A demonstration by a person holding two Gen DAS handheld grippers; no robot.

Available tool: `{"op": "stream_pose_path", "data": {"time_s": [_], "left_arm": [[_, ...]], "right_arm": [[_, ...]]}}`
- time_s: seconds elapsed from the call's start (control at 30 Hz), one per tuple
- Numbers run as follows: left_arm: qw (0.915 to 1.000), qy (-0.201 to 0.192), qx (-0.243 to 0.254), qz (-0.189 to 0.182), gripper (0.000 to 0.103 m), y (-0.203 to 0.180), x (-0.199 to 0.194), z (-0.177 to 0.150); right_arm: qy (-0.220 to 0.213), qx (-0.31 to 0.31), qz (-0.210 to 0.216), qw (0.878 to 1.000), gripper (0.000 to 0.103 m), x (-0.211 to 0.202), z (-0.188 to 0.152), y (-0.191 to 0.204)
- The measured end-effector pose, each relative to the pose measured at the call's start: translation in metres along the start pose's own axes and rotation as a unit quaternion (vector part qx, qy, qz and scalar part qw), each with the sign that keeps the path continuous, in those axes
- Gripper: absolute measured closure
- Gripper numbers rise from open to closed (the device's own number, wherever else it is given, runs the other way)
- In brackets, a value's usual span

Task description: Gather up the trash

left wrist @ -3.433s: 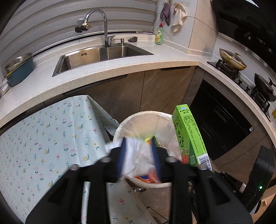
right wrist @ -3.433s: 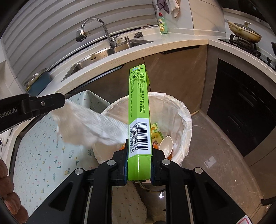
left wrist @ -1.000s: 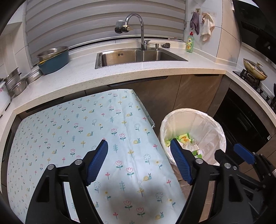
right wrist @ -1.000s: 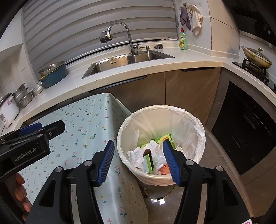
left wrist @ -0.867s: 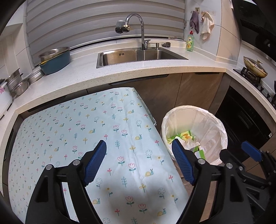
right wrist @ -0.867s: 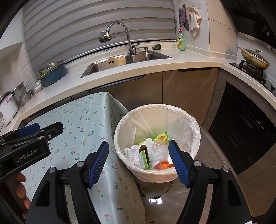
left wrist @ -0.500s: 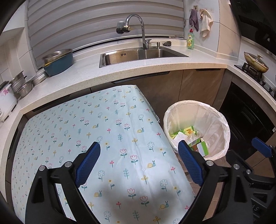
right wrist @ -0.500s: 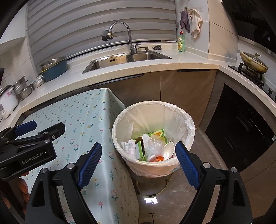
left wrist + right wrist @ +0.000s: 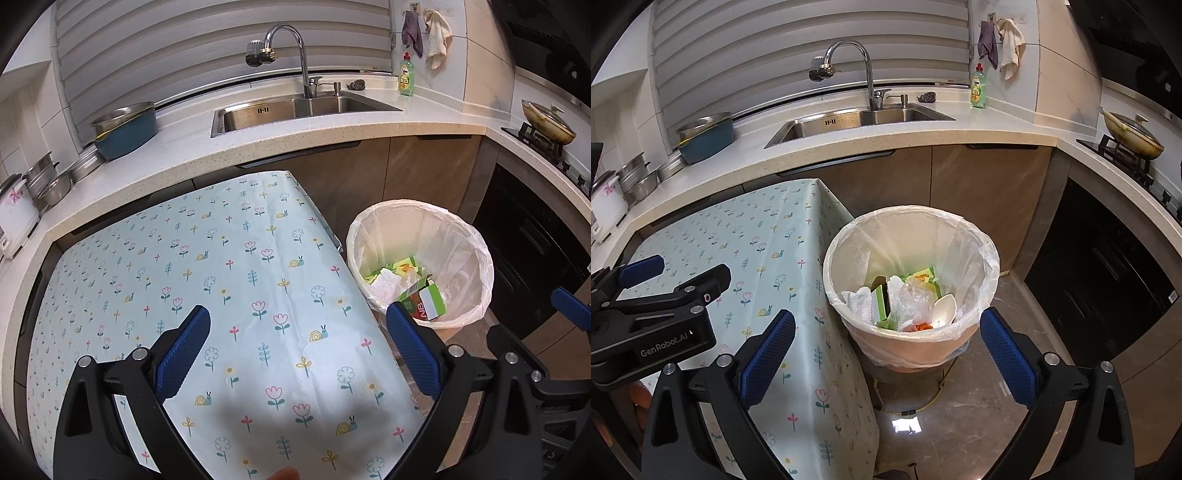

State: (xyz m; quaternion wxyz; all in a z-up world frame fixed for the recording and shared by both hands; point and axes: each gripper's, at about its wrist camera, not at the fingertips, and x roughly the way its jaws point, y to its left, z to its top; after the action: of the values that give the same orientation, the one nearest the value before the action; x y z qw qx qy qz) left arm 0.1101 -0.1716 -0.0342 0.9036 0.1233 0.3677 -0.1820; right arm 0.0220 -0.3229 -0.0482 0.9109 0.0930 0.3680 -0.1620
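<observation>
Trash, all of it in the lined trash bin [image 9: 911, 332] standing on the floor just ahead of the right gripper [image 9: 886, 345], between and beyond its fingers [image 9: 766, 349]. Those fingers have just been opening and now stand spread wide, with nothing pinched between them. The left gripper [image 9: 297, 350] likewise has just been opening; its fingers [image 9: 183, 350] stand spread and empty over the flower-print tablecloth [image 9: 207, 280], which shows no litter, with the bin off beyond the right-hand finger.

Contents of the bin, nearest first: an orange scrap at the front wall, a white plastic spoon [image 9: 945, 305], a crumpled clear wrapper [image 9: 911, 299], a green carton [image 9: 881, 301] standing on end, a paper towel [image 9: 858, 300], and a yellow-green packet [image 9: 925, 275] at the back.

Handling, as judged: every piece looks light. The towel and wrapper are soft and would crush under the fingers; the carton is stiff and best taken across its flat faces; the spoon is smooth, thin and apt to slip. The thin liner [image 9: 979, 240], folded over the rim, would tear readily.

Beyond the bin lie wooden cabinet fronts, then the counter [image 9: 923, 142] with its steel sink [image 9: 857, 122], faucet and a dish-soap bottle [image 9: 977, 91].
</observation>
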Motion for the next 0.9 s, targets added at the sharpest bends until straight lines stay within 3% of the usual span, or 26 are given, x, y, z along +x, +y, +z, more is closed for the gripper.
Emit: {"op": "stream_pose_path", "data": {"time_s": [0.9], "left_arm": [[0.9997,0.005,-0.012,0.018,0.011,-0.001,-0.004,-0.016]], "right_arm": [[0.002,-0.02,-0.009,1.0,0.006,-0.004,-0.014,0.004]]}}
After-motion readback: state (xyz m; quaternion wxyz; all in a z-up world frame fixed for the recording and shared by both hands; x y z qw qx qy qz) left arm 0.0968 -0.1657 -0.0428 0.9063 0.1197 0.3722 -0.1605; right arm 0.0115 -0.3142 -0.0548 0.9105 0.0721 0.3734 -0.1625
